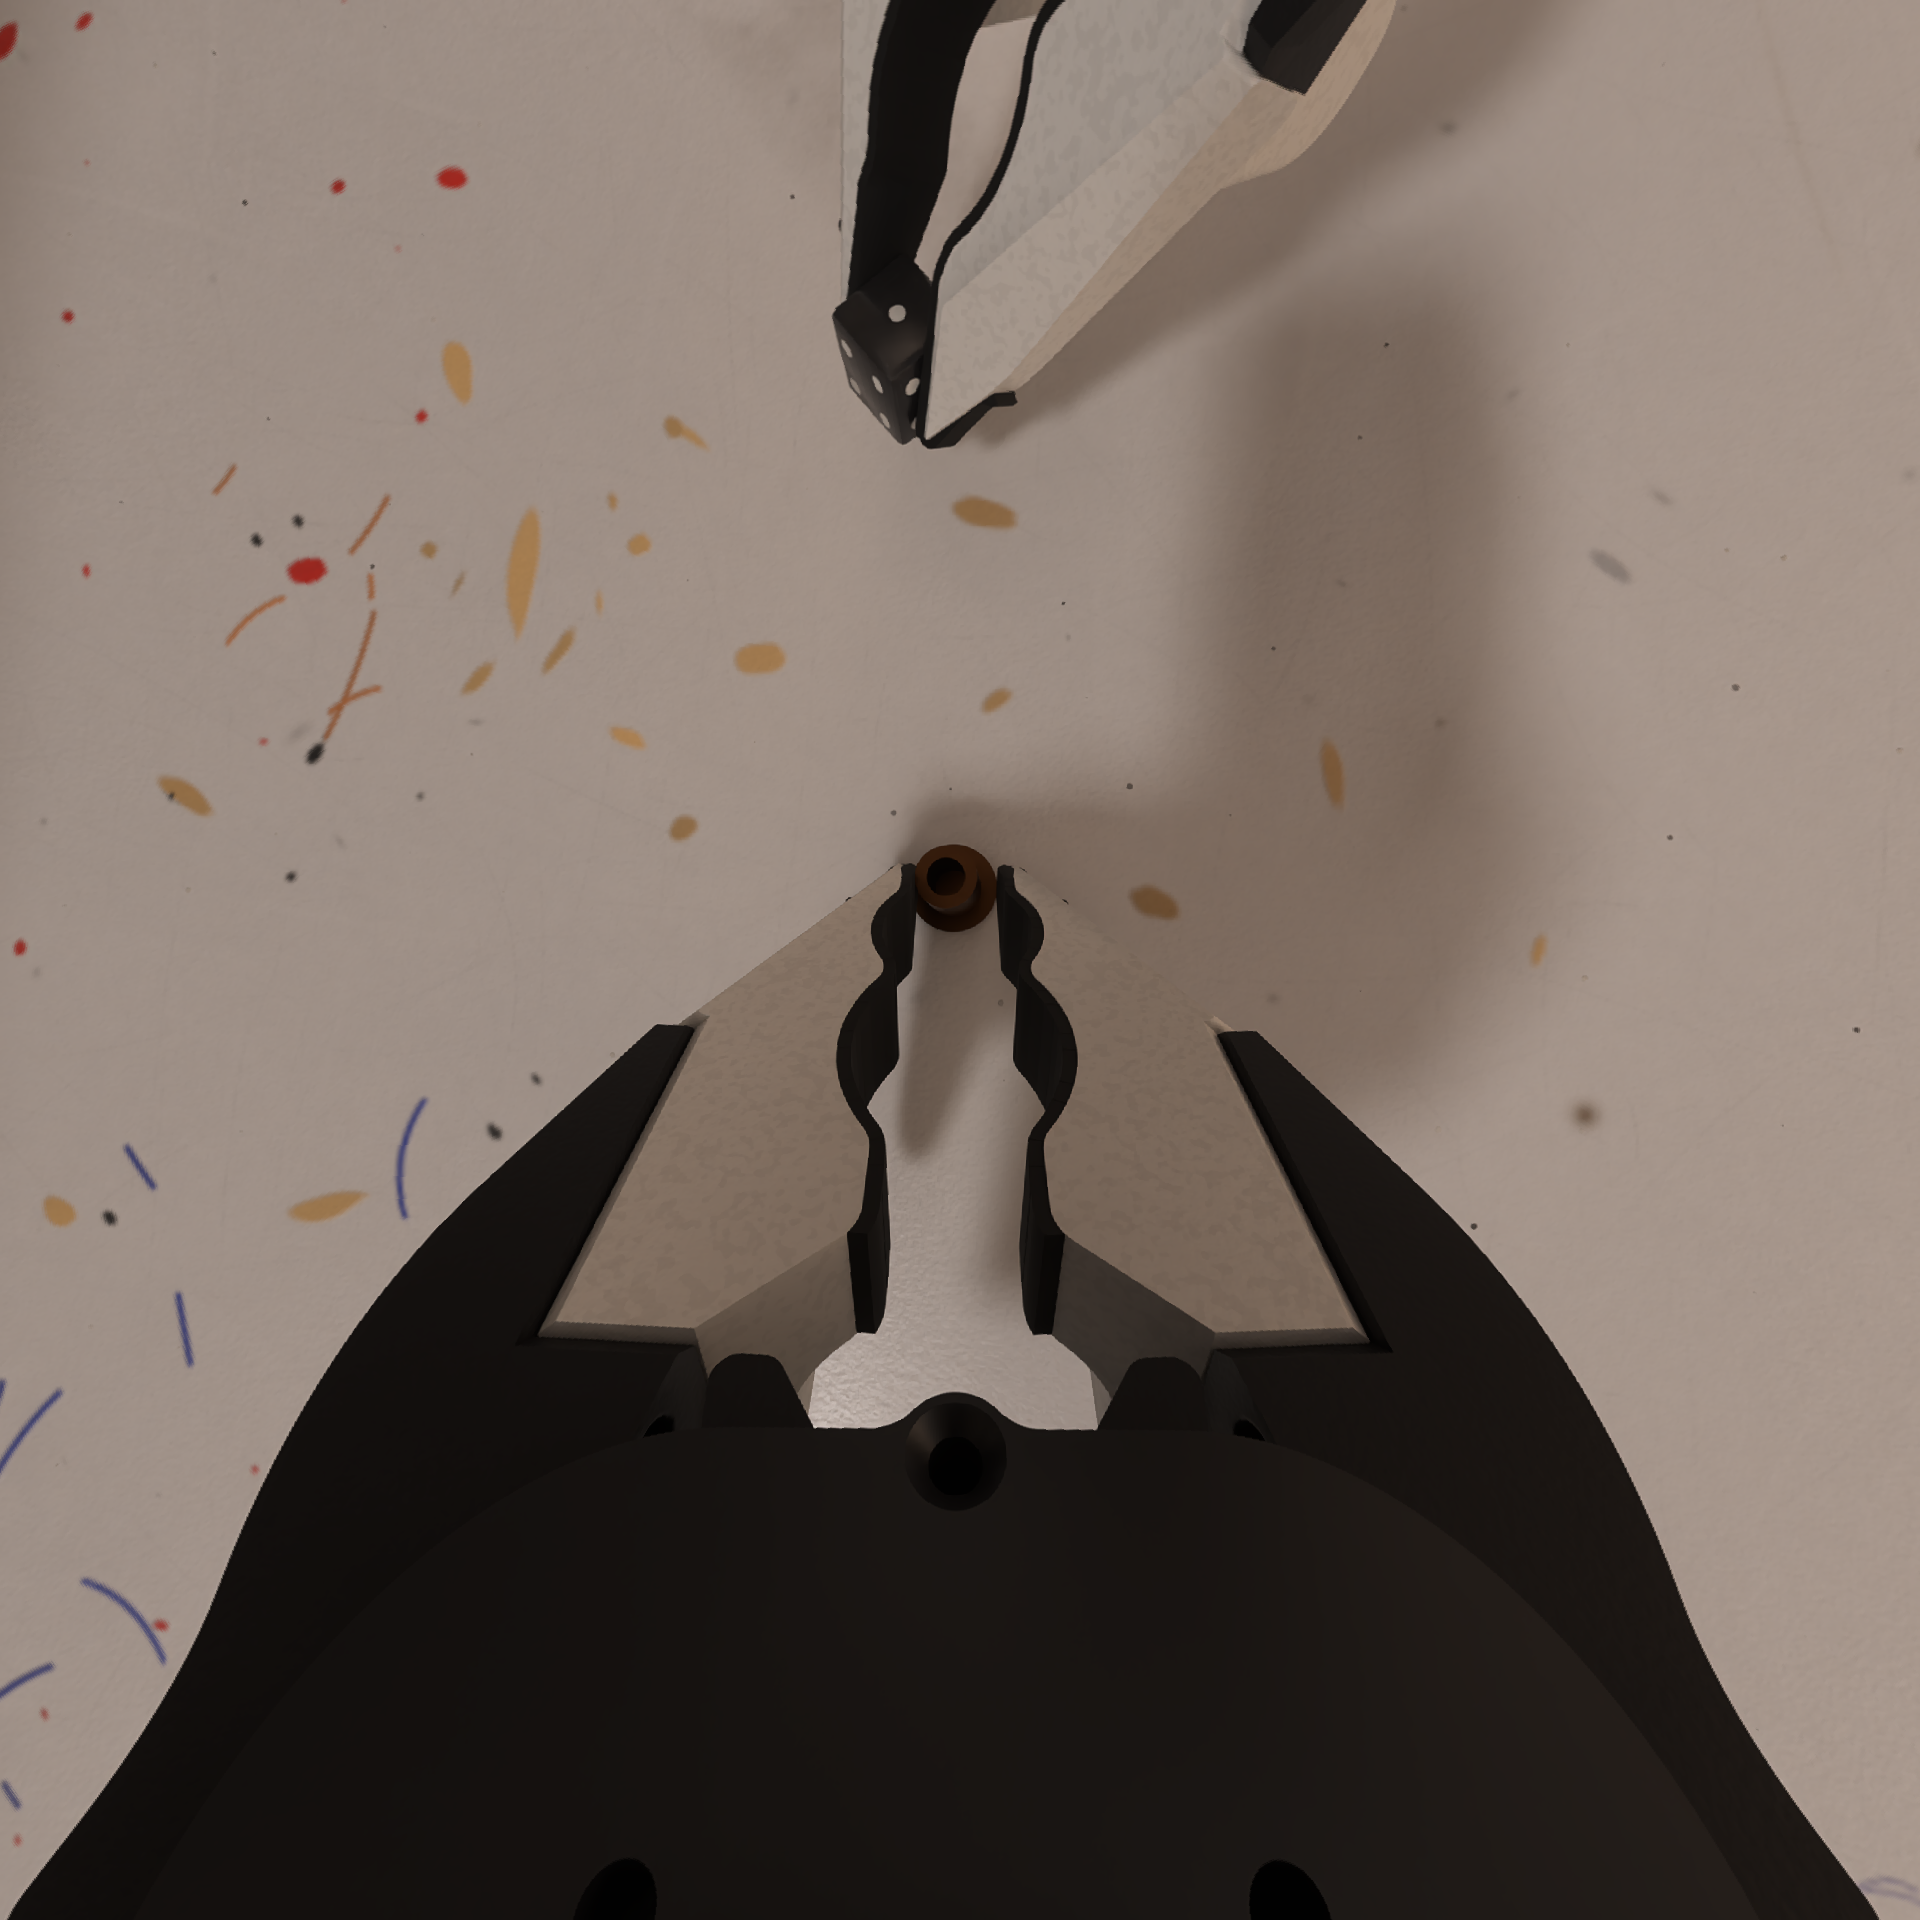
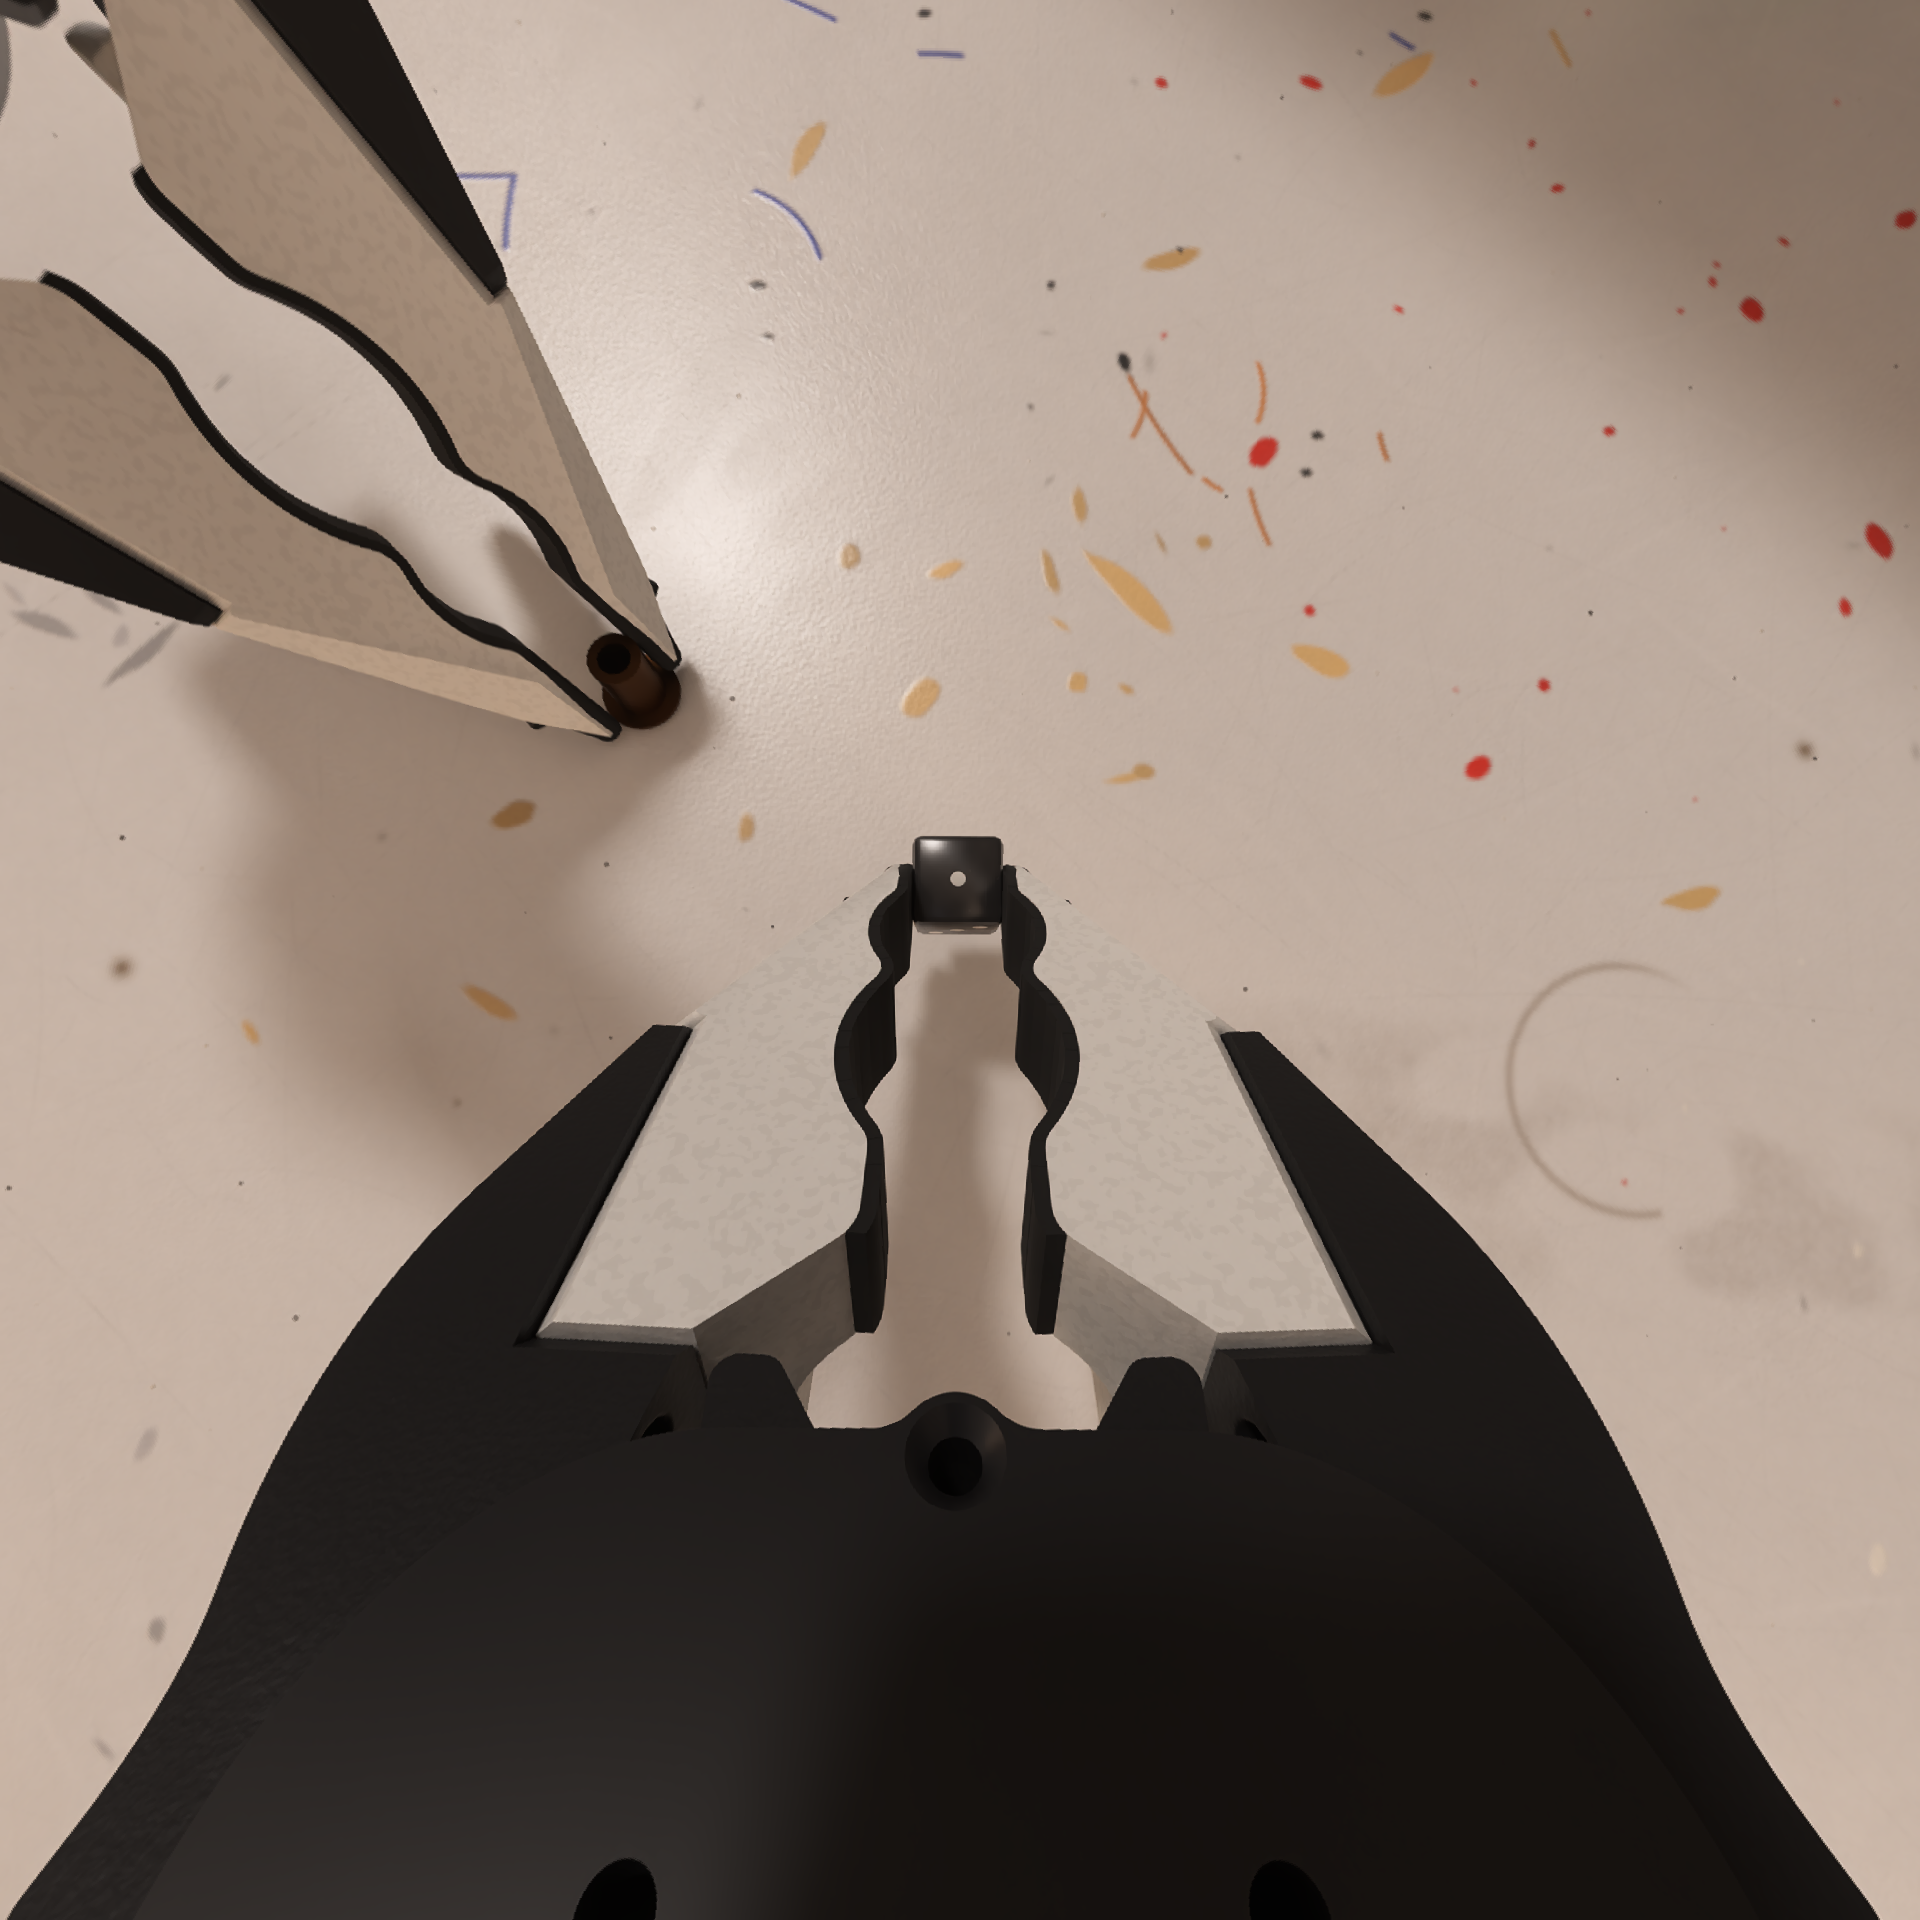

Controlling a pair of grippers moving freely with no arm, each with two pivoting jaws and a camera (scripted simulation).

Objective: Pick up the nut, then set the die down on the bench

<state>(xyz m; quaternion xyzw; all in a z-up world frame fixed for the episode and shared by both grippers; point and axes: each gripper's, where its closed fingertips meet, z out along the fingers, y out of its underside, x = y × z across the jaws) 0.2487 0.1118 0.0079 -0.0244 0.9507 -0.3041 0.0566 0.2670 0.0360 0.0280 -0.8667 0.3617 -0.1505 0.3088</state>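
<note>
The nut (image 1: 951, 885) is a small brown round piece with a hole. It sits between the tips of my left gripper (image 1: 954, 902), which is shut on it low over the bench (image 1: 1143, 644). It also shows in the right wrist view (image 2: 632, 681), held by the left gripper (image 2: 636, 694). The die (image 2: 957, 881) is black with white pips, clamped between the tips of my right gripper (image 2: 957, 896). In the left wrist view the die (image 1: 881, 348) hangs in the right gripper (image 1: 914, 416), close above the bench.
The bench (image 2: 1351, 935) is a pale surface speckled with red, orange and blue paint marks. A faint grey ring stain (image 2: 1590, 1091) lies to the right of my right gripper. The two grippers stand a short way apart.
</note>
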